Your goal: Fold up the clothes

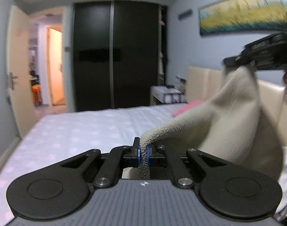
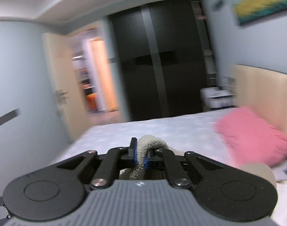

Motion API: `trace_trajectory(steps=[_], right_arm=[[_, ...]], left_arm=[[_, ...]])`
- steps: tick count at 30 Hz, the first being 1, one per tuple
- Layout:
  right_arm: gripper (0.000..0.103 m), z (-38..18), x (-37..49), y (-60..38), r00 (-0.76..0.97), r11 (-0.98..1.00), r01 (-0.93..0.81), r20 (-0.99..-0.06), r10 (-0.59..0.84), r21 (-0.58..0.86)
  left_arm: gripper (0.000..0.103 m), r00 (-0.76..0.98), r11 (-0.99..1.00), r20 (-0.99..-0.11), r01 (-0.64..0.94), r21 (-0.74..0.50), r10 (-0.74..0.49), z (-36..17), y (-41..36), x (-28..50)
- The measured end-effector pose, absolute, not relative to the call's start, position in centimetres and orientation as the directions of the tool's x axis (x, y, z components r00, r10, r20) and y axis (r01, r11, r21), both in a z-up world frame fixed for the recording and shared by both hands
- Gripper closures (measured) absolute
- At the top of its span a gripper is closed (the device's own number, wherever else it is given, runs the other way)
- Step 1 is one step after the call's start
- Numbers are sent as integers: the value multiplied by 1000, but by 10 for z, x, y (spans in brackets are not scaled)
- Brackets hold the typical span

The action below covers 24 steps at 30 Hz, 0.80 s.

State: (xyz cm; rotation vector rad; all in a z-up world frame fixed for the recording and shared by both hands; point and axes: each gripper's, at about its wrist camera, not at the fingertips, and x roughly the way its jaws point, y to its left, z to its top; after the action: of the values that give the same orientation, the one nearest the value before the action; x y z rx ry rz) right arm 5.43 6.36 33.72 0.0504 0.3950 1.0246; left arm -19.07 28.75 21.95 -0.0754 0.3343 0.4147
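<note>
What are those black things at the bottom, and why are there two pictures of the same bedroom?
No robot here: a person holds a two-finger grabber in each hand, and each grabber carries a camera looking along its fingers. That gives two pictures, one per hand.

The left gripper pinches a corner of a beige knitted garment. In that same picture the right gripper shows higher up on the right, holding the same cloth so it hangs between them. From its own camera, the right gripper has beige cloth pinched too.

Below is a bed with a pale dotted sheet, and a pink pillow lies near the headboard. The pictures are blurry, likely from movement.
</note>
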Motion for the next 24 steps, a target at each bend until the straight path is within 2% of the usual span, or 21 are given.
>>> trace_trajectory(steps=[4,7,11,18,19,20,23,24], right_arm=[[95,331,9,113,294,374,-894,-307,905,247],[95,304,-2,128,205,306,-911,-342,917,275],[95,256,2,126,172,317,-903,-429,887,292],[95,157,48,59,236,475,-829,-587,775,294],[95,145,57,43,266,515,-809,-604,751,284],[95,133,67,26,295,553,-788,-621,726,272],[95,95,101,-16,354,658,-700,-664,659,279],[95,84,110,-28,365,684,-669,-674,642,290]], left_arm=[[99,845,892,-318,-452,4,430,220,299,-223],[99,846,906,-370,-422,-24,384,201,303,-225],[99,820,936,-491,-351,-24,295,150,299,-195],[95,695,990,-719,-111,-86,15,49,265,-151],[92,674,993,-738,-76,-93,-17,38,259,-145],[84,663,994,-748,-50,-96,-38,31,255,-141],[48,653,995,-755,-17,-100,-65,16,251,-135],[43,655,995,-752,-11,-104,-72,13,250,-135]])
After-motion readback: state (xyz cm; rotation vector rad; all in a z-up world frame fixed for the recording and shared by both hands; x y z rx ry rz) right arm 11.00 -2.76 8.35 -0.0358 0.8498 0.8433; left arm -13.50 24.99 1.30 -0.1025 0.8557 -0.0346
